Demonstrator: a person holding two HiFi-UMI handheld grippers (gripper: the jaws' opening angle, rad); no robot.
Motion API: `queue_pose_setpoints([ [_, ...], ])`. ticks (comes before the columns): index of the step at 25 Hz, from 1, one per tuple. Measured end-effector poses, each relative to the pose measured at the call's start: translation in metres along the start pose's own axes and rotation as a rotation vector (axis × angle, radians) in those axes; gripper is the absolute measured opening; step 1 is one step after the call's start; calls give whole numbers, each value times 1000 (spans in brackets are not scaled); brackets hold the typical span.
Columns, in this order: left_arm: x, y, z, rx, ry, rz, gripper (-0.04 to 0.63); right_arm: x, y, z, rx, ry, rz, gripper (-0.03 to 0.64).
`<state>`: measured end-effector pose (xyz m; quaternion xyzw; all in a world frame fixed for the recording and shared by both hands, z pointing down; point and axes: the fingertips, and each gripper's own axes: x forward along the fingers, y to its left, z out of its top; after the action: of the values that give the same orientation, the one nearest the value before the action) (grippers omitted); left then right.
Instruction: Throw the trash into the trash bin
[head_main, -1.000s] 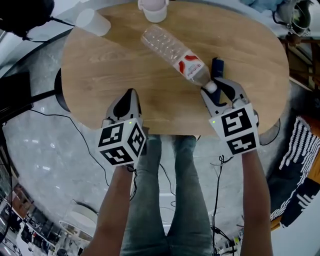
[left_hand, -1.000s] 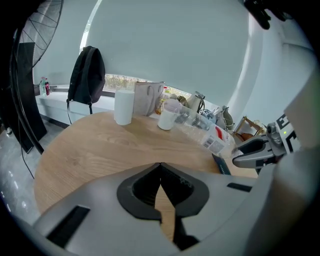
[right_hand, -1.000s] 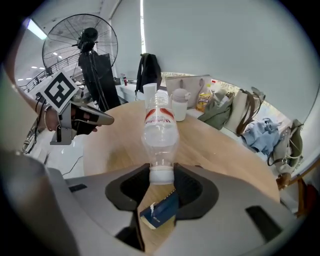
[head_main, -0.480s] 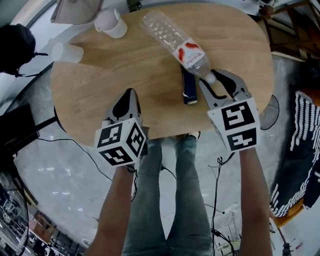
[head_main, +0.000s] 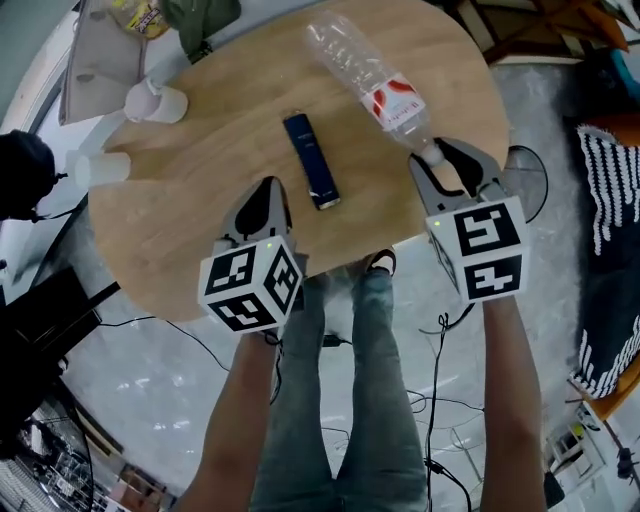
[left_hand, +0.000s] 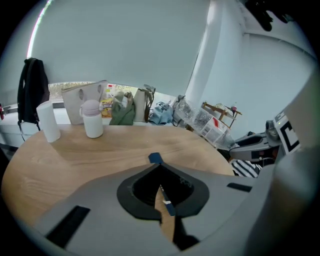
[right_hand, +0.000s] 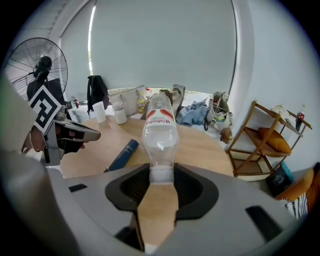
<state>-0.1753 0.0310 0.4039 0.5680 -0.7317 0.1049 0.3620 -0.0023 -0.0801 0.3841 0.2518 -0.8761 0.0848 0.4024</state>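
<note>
Clear plastic bottle (head_main: 372, 75) is lying out over the worktop's (head_main: 220, 150) right side, its neck being clamped by the right gripper's (head_main: 445, 160) jaws. The left gripper's (head_main: 265, 190) jaws are sitting closed, empty. No bin is showing; the throw is waiting.

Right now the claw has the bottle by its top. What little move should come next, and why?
Probably carry the plastic bottle away from the table, with the right claw shut on it. Its neck sits gripped between the jaws, and no trash bin shows in any view, so the bin must be found first.
</note>
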Motion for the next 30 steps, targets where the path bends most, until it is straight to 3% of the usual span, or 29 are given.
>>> queue_pose_setpoints([
  [3, 9, -14, 1, 24, 10, -27, 18, -7, -13, -14, 40, -2, -31, 153],
  [20, 53, -196, -9, 200, 60, -244, 18, -113, -135, -133, 324, 7, -270, 153],
  [30, 74, -269, -37, 271, 126, -315, 18, -151, -177, -221, 471, 67, -363, 153],
])
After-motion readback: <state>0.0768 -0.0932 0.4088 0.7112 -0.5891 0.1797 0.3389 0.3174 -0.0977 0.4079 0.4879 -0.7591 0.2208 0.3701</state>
